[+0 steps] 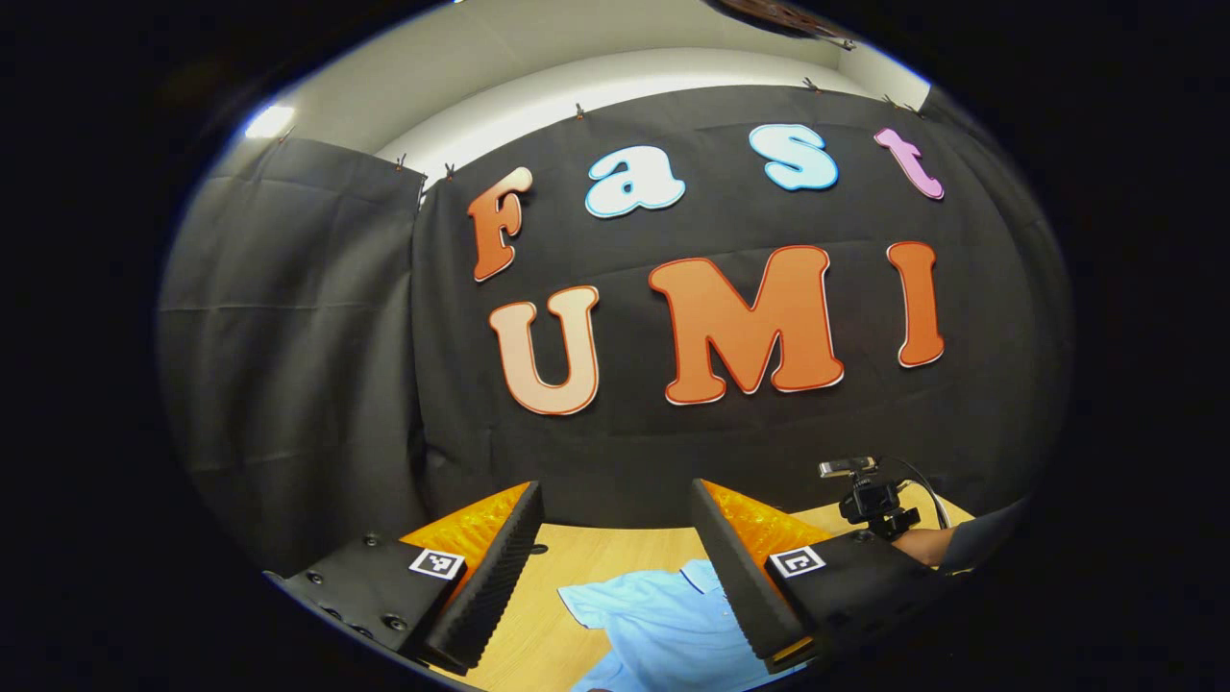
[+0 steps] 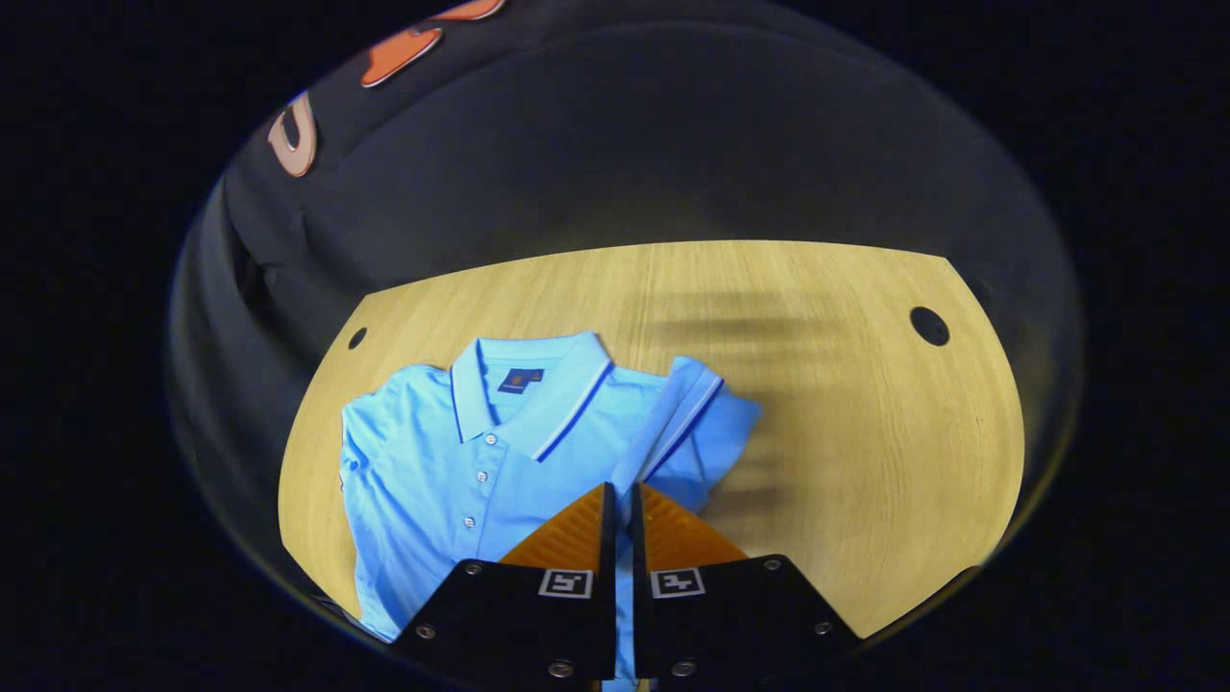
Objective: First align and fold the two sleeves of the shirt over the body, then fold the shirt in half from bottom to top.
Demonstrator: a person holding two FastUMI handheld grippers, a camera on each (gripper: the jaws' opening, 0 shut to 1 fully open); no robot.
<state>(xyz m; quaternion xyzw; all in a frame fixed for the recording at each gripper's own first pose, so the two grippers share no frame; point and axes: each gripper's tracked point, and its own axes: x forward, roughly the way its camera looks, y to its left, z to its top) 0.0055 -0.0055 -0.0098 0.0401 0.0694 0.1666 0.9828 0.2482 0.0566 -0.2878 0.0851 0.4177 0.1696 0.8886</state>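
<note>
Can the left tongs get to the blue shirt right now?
Probably yes. The left tongs are open and raised, pointing toward the wall, with the blue shirt lying on the wooden table just below and nothing between them. They would only need to tip down.

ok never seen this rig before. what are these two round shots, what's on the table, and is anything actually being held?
There is no robot arm: a person holds a two-finger gripper in each hand, and a fisheye camera rides on each, looking forward along its fingers.

The left gripper view looks mostly at the booth wall. The left gripper is open, raised above the wooden table. A black camera device stands at the right.

The right gripper view looks down on a light blue polo shirt lying face up on the table, collar away from the camera. The right gripper has its fingers nearly together around the shirt's sleeve, which looks pinched and drawn over the body.
</note>
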